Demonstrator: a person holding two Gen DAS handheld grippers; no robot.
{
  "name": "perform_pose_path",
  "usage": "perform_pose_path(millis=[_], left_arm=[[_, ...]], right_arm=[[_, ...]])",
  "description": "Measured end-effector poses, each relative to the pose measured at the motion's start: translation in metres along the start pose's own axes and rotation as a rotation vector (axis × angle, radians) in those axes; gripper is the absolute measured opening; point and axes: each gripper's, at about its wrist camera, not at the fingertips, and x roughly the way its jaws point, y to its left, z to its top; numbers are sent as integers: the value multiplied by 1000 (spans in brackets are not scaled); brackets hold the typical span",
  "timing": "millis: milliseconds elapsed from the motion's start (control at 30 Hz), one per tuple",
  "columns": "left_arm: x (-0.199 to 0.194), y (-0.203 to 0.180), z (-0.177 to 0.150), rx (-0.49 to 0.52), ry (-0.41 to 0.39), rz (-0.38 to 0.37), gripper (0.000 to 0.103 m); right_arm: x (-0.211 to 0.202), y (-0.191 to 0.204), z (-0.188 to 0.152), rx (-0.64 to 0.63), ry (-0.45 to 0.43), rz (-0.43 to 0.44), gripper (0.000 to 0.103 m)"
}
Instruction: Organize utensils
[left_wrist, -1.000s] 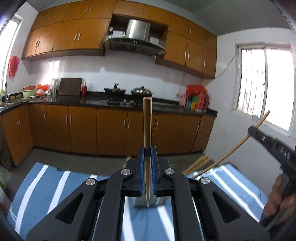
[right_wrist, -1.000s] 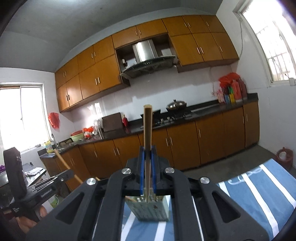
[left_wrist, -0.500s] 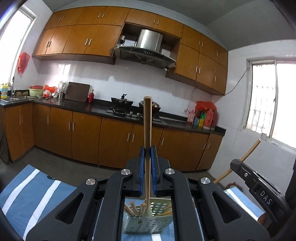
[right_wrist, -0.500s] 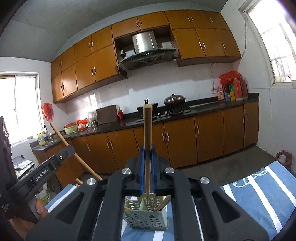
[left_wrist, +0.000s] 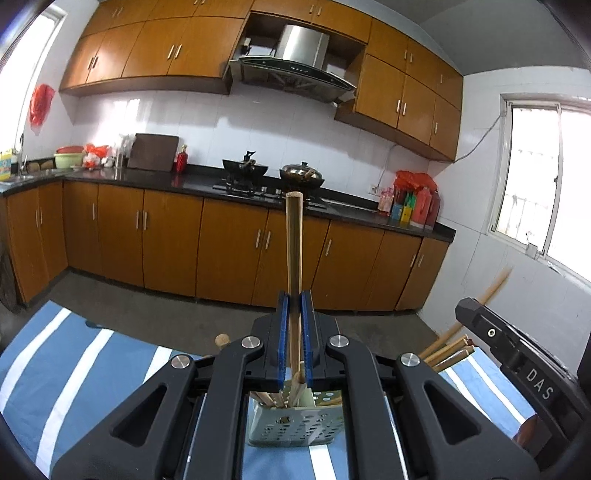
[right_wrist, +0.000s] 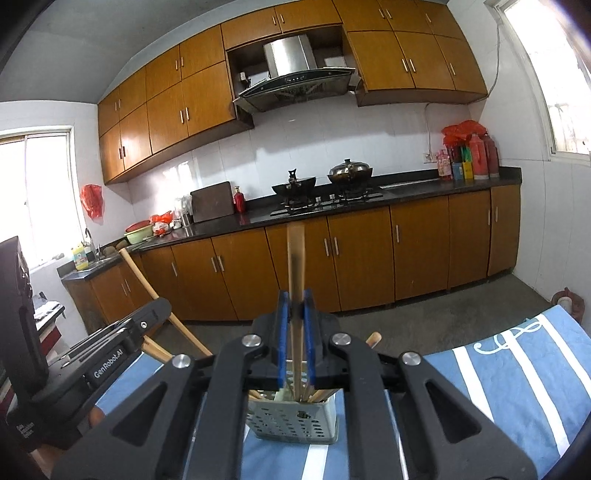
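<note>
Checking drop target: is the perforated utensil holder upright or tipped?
Upright. The utensil holder stands on the striped cloth, open top up, with chopsticks sticking out.

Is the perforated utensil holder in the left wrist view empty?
No. The perforated utensil holder on the striped cloth already has several wooden chopsticks standing in it.

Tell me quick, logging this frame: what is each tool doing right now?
Left tool: closed on an upright chopstick above the perforated holder.
Right tool: closed on another chopstick, over that holder.
</note>
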Motion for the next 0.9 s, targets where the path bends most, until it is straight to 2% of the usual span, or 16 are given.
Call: perform_pose_path(millis=[33,67,200,333,500,633,900], left_arm=[[-2,2,1,-3,0,-1,8],[-3,3,2,-7,1,-1,11],[-14,9,7,-33,-11,-1,28],[-34,13,13,-34,-38,-2,29],[-68,23,13,-28,-63,13,40],[-95,30,7,19,-74,62,50],[-145,38,-40,128,-71,146,88]], right_arm=[[-1,0,0,0,-4,-4,27],[-3,-1,0,1,-10,-9,29],[-13,-5,1,11,-24,-13,30],[-32,-8,0,8,-48,-22,35],[-63,-9,-9,5,-72,-39,48],[-87,-4,-22,-17,-80,-53,61],[-135,24,-64,-133,-87,-98,91]])
